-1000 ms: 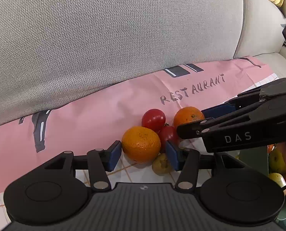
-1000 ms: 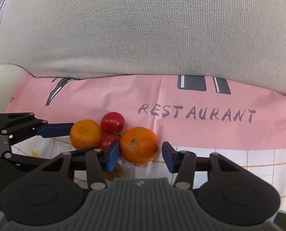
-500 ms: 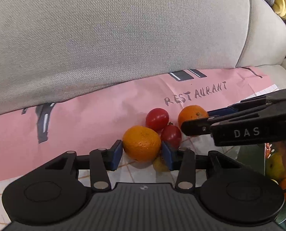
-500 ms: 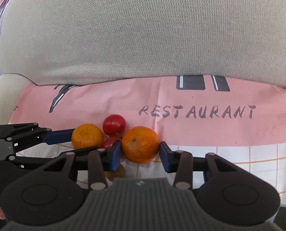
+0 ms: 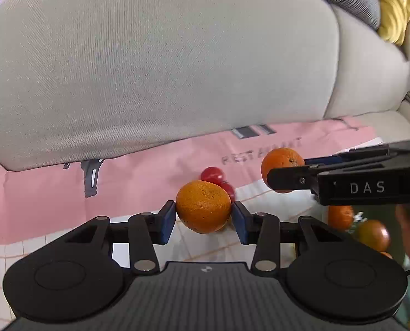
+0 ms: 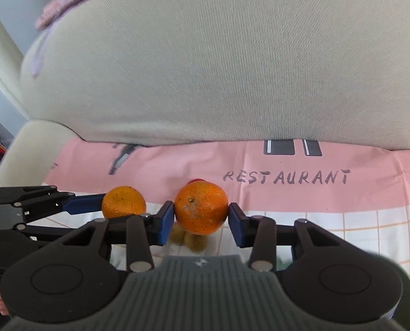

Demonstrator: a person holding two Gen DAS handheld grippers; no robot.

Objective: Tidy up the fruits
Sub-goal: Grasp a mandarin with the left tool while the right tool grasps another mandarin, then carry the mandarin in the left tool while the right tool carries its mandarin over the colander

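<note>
My left gripper [image 5: 204, 218] is shut on an orange [image 5: 203, 206] and holds it above the pink cloth [image 5: 138, 176]. My right gripper [image 6: 201, 219] is shut on a second orange [image 6: 201, 211], also lifted; that orange shows in the left wrist view [image 5: 283, 162] too. The left gripper's orange shows at the left of the right wrist view [image 6: 123, 202]. Two red tomatoes [image 5: 213, 175] lie on the cloth behind the oranges. Small yellow-green fruits [image 6: 189, 238] lie on the cloth below the right gripper.
A grey sofa back cushion [image 5: 160, 63] rises close behind the cloth. At the right of the left wrist view, a glass container holds more oranges [image 5: 373, 234]. The cloth's white checked part [image 6: 370, 229] spreads to the right.
Both grippers have closed on their oranges and lifted them off the cloth. The tomatoes and small fruits stay on the cloth.
</note>
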